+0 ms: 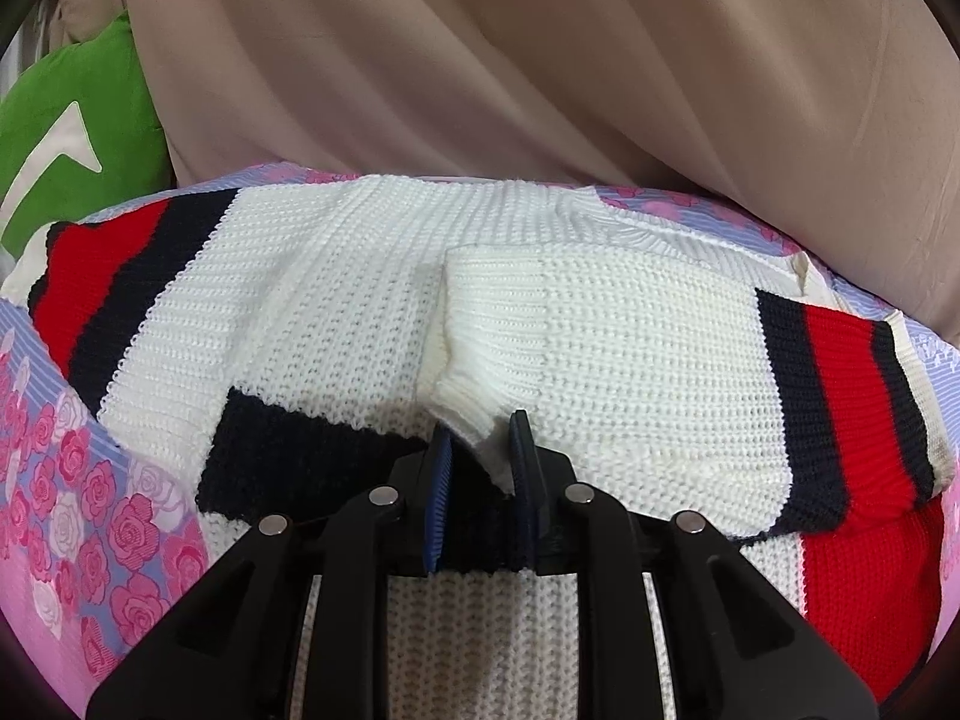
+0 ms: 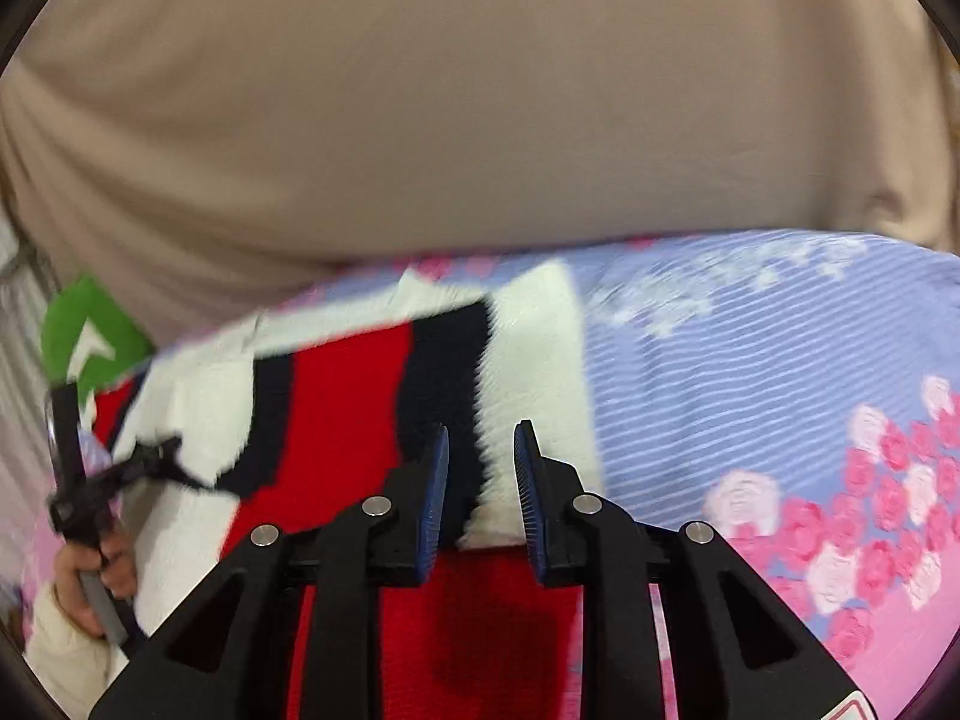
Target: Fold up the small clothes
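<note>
A white knit sweater (image 1: 630, 360) with navy and red stripes lies on a floral bedsheet (image 1: 90, 480), both sleeves folded in across its body. My left gripper (image 1: 480, 456) is at the sweater's near edge, shut on a bunch of navy ribbing and white knit. The right wrist view is blurred. There my right gripper (image 2: 483, 456) is shut on the navy and white edge of the sweater (image 2: 342, 396), with red knit beneath its fingers. At far left in that view, a hand (image 2: 90, 570) holds the left gripper (image 2: 174, 468) on the sweater.
Beige fabric (image 1: 540, 60) rises like a wall behind the bed. A green cushion (image 1: 66, 138) sits at the back left. The lilac and pink rose sheet (image 2: 780, 360) stretches bare to the right of the sweater. A cream sleeve (image 2: 60, 660) covers the person's left arm.
</note>
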`<state>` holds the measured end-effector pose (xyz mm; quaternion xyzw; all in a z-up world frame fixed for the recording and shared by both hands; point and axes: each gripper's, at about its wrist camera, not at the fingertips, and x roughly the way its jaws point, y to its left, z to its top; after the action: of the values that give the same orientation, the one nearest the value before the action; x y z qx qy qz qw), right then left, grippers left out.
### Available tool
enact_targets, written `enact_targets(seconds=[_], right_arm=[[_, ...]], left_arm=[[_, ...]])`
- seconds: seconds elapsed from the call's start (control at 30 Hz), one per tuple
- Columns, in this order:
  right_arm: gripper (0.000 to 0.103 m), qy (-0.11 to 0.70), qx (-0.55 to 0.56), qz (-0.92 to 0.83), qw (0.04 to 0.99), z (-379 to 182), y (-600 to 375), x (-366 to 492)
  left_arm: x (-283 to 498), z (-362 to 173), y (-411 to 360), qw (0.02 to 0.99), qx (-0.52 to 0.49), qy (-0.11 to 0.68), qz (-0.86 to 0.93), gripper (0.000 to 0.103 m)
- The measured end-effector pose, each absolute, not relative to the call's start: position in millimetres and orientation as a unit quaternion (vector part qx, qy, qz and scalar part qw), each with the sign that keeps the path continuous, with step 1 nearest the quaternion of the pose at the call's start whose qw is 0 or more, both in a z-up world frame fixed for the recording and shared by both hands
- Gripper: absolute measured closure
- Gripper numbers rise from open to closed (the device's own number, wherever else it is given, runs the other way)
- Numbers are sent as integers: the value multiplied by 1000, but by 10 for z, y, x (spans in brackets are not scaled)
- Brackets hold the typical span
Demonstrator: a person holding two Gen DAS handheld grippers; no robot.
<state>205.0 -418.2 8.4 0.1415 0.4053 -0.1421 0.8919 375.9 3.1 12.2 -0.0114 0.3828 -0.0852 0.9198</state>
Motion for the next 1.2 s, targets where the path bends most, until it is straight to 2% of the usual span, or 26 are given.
enact_targets(seconds=[0.03, 0.07, 0.17, 0.23, 0.3, 0.33, 0.37, 0.43, 0.57, 0.6, 0.63, 0.67, 0.7, 0.8, 0.87, 0.93, 1.03, 1.07, 1.1, 1.17, 1.2], right_arm=[[91, 434, 130, -158, 877, -86, -4196, 2143], [99, 434, 126, -161, 878, -174, -4193, 2183], [98, 412, 159, -144, 886, -78, -4339, 2034], [90, 382, 162, -138, 899, 155, -4430, 1964], [65, 354, 152, -155, 910, 363, -4549, 1983], [60, 347, 160, -154, 911, 434, -4641, 2055], [57, 343, 176, -152, 910, 491, -4730, 2155], [51, 350, 211, -145, 901, 580, -4921, 2373], [49, 401, 241, -145, 872, 376, -5204, 2879], [51, 426, 230, -151, 862, 267, -5216, 3009], [58, 438, 207, -165, 859, 253, -5192, 3095], [87, 434, 178, -185, 864, 295, -5204, 3125], [97, 420, 186, -179, 870, 355, -5267, 3093], [103, 382, 219, -206, 874, 434, -5622, 2919], [103, 412, 215, -226, 856, 320, -5790, 2898], [102, 383, 236, -202, 870, 417, -5828, 2684], [92, 355, 223, -159, 894, 676, -5708, 2238], [84, 357, 210, -145, 898, 711, -5623, 2117], [66, 364, 192, -134, 901, 740, -5546, 1962], [39, 376, 172, -122, 902, 698, -5365, 1761], [38, 387, 164, -112, 900, 655, -5275, 1656]], left_arm=[[3756, 123, 43, 920, -15, 383, -87, 84], [3732, 120, 72, 919, -19, 383, -90, 83], [3732, 104, 136, 917, -36, 383, -99, 84], [3732, 104, 148, 917, -42, 383, -103, 83], [3710, 113, 139, 917, -45, 381, -113, 74], [3702, 118, 136, 916, -47, 381, -114, 70], [3686, 125, 143, 916, -52, 381, -119, 62], [3696, 122, 141, 914, -58, 383, -125, 62], [3708, 111, 131, 913, -56, 383, -126, 62], [3711, 109, 123, 914, -53, 383, -124, 62], [3709, 109, 116, 914, -49, 383, -122, 64], [3717, 105, 120, 915, -48, 382, -122, 69], [3720, 103, 113, 915, -45, 383, -122, 74], [3727, 99, 84, 915, -39, 383, -121, 77], [3729, 99, 69, 915, -37, 383, -120, 76], [3718, 108, 101, 915, -46, 380, -125, 75], [3656, 159, 213, 919, -68, 365, -134, 74], [3638, 176, 240, 920, -71, 362, -133, 70], [3620, 199, 265, 921, -76, 358, -134, 63], [3617, 215, 282, 919, -84, 361, -135, 57], [3624, 210, 262, 917, -82, 365, -139, 57]])
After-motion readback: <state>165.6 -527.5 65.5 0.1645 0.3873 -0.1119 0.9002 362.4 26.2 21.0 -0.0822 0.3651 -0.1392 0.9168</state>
